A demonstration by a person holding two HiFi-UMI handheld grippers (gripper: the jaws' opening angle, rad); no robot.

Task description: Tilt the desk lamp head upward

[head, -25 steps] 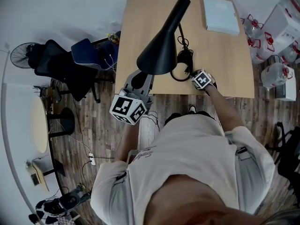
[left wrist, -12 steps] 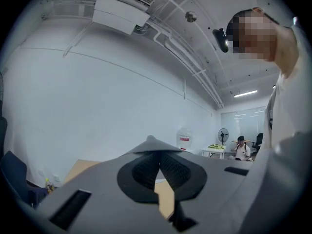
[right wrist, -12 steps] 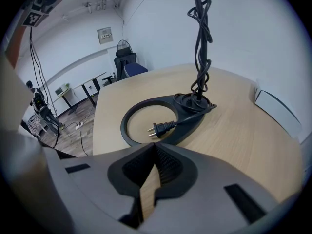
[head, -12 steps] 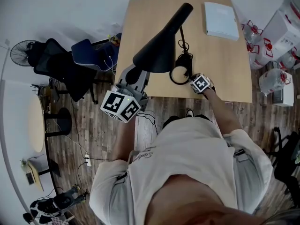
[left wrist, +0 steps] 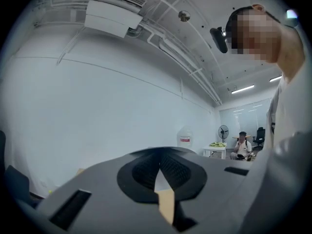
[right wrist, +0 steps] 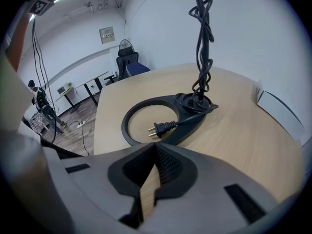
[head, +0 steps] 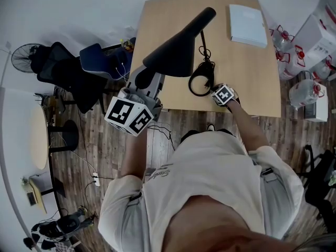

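A black desk lamp stands on the wooden table (head: 157, 25). In the head view its cone head (head: 173, 54) points left, tilted, with the stem end (head: 209, 13) behind. My left gripper (head: 148, 79) reaches up under the cone's rim; its tips are hidden there. In the left gripper view this gripper (left wrist: 161, 177) is shut and looks at wall and ceiling, with no lamp in sight. My right gripper (head: 215, 90) (right wrist: 155, 147) is shut, its tips at the near rim of the ring base (head: 199, 82) (right wrist: 195, 118). The plug (right wrist: 163, 127) lies inside the ring.
A white book (head: 248, 17) lies at the table's far right corner. Water bottles (head: 304, 88) and boxes stand on the floor to the right. Office chairs (head: 100, 59) and a fan (head: 25, 61) stand left of the table. A person (left wrist: 242, 145) sits far off.
The left gripper has moved left and toward me. The lamp's cone has swung further left with its rim raised. The right gripper stays by the base.
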